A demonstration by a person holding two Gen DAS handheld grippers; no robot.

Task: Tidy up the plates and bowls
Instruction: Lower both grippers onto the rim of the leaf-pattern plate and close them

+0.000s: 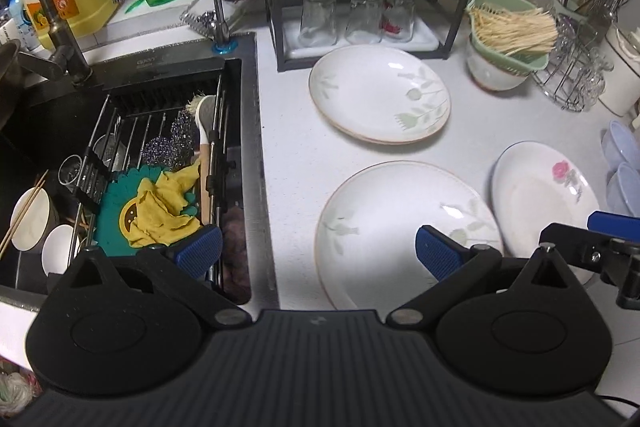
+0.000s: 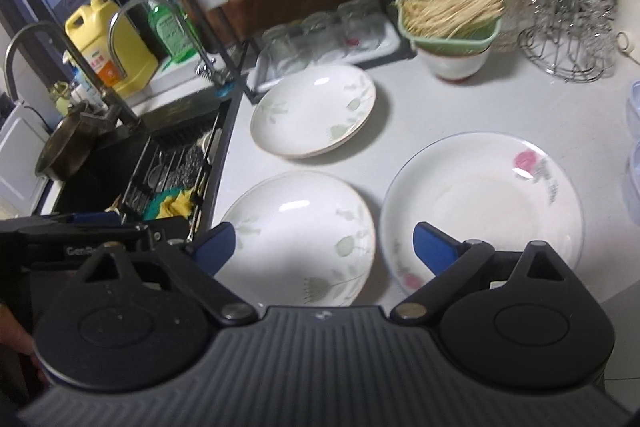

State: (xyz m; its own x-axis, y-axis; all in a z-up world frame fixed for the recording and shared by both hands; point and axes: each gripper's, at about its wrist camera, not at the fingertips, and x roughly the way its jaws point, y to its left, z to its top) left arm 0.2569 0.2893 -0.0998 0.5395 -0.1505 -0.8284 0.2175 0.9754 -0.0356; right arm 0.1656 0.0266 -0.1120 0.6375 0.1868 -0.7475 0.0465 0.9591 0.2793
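Note:
Three white plates lie on the white counter. A leaf-patterned plate (image 1: 378, 95) (image 2: 314, 111) sits at the back, stacked on another. A second leaf-patterned plate (image 1: 400, 231) (image 2: 300, 235) lies nearer. A rose-patterned plate (image 1: 544, 199) (image 2: 484, 203) lies to its right. My left gripper (image 1: 320, 253) hovers open above the near leaf plate's left edge and the sink rim, empty. My right gripper (image 2: 324, 245) is open and empty above the gap between the near leaf plate and the rose plate. The right gripper's arm (image 1: 600, 247) shows in the left wrist view.
A black sink (image 1: 132, 155) with a rack, cloths and bowls lies to the left. A black frame with upturned glasses (image 1: 356, 15) stands behind the plates. A green basket of sticks on a bowl (image 1: 508, 39), a wire glass holder (image 1: 576, 67) and blue bowls (image 1: 624, 171) stand to the right.

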